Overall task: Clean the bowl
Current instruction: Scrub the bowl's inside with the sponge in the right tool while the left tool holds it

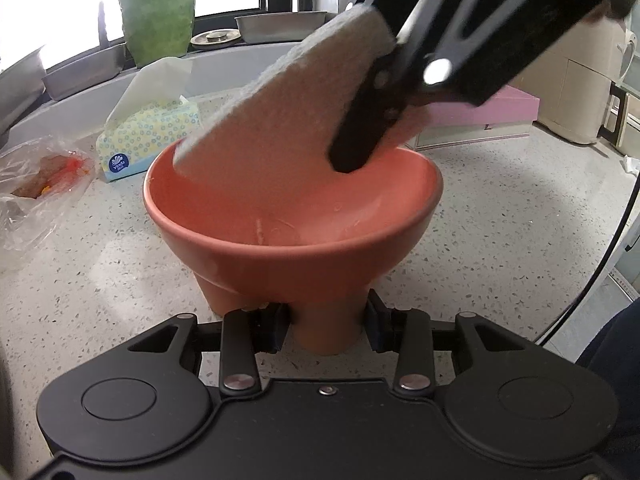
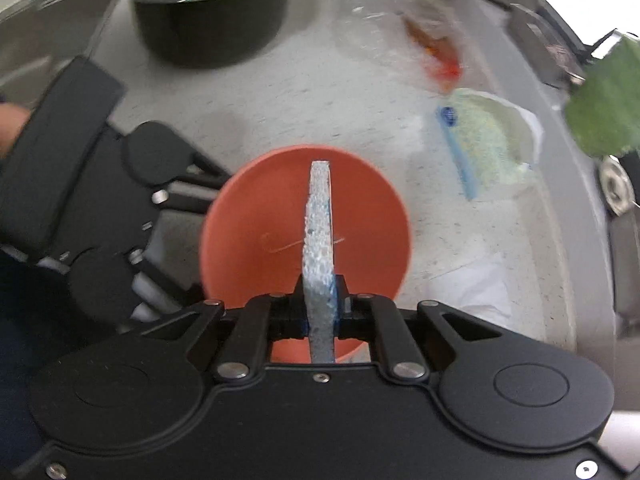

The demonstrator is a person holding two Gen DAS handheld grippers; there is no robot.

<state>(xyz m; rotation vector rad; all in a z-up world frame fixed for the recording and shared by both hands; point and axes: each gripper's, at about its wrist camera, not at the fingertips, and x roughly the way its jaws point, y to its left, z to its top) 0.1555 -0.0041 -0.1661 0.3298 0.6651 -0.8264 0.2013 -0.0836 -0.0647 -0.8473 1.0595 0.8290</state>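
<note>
Terracotta bowl (image 1: 292, 216) foot clamped by left gripper (image 1: 326, 330), right gripper (image 2: 320, 308) pinching sponge (image 2: 318, 232) (edge-on) — inside rim, counter (image 1: 480, 248) around.

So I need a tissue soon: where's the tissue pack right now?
In the left wrist view, the tissue pack lies on the counter, left of and behind the bowl, beside the plastic bag.

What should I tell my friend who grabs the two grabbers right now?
Left gripper: jaws shut on the foot of the orange bowl, steadying it on the speckled counter.
Right gripper: jaws shut on the sponge, held on edge, its far end down inside the bowl.
Done: bowl held, sponge in.
Left: thin streaks show on the bowl's bottom; wipe them out, then lift the sponge away.
</note>
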